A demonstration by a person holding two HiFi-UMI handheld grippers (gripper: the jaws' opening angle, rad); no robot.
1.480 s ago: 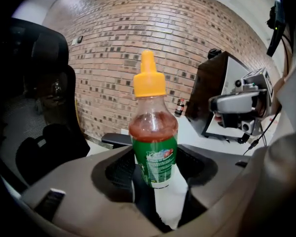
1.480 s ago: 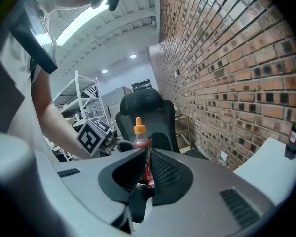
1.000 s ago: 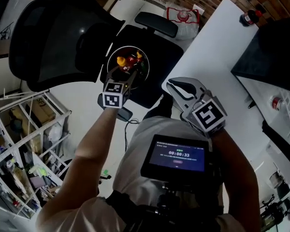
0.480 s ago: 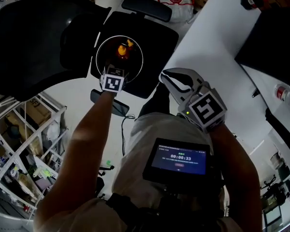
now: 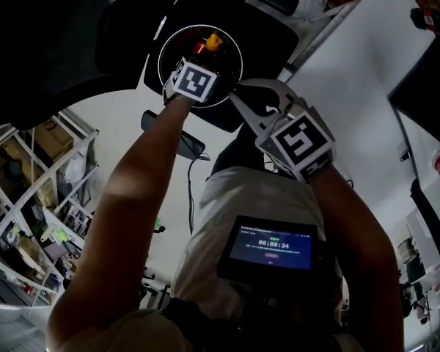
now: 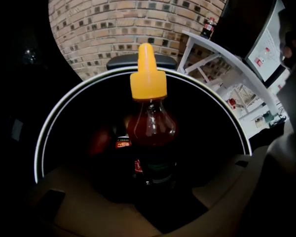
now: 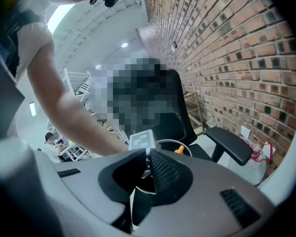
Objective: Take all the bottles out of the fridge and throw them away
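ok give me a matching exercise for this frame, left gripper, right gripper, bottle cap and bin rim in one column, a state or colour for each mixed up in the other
Things:
1. left gripper
2. right gripper
3. bottle cap
4. bin rim

States and colours:
A. white
B. shut, nothing between the jaws
C. orange
D. closed on the bottle

Pairs: 1-D, 2-B, 3-C, 4-A
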